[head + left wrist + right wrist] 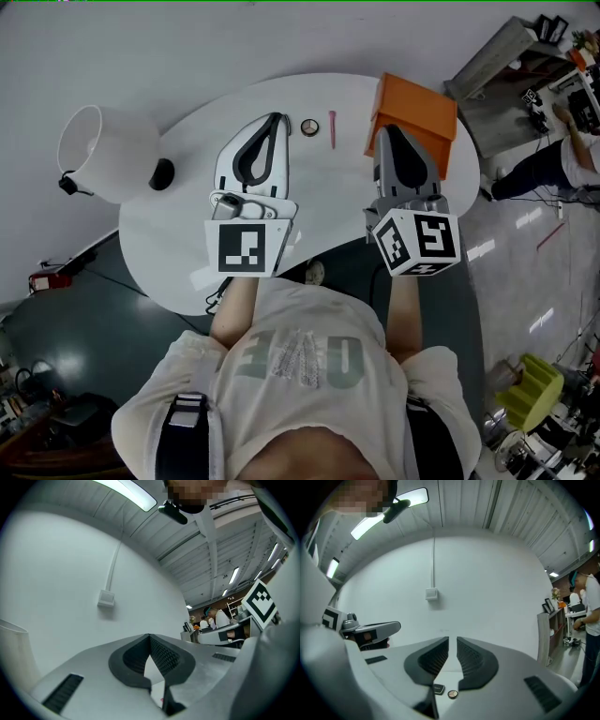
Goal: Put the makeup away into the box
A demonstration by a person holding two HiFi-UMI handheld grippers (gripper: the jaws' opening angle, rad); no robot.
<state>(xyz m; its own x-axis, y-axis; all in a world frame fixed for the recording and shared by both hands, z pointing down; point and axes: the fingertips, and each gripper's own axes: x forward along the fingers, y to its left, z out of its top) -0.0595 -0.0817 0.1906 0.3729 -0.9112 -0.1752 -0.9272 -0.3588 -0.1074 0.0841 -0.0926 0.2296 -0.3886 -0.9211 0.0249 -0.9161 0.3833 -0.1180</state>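
Left gripper (274, 120) and right gripper (389, 131) were held clenched, empty, over the white table (178, 253); the round compact (309, 127) and pink stick (332, 129) were seen between their tips, left of the orange box (417, 111).

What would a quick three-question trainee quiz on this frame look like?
1. True or false: the pink stick already sits inside the orange box.
2. Which tool grips something? A) left tool B) right tool C) neither
3. Short answer: in the right gripper view, what lies on the white table below the jaws?

Key
1. False. It lies on the table beside the box.
2. C. Both tools are shut with nothing between the jaws.
3. A round compact and a small dark square case.
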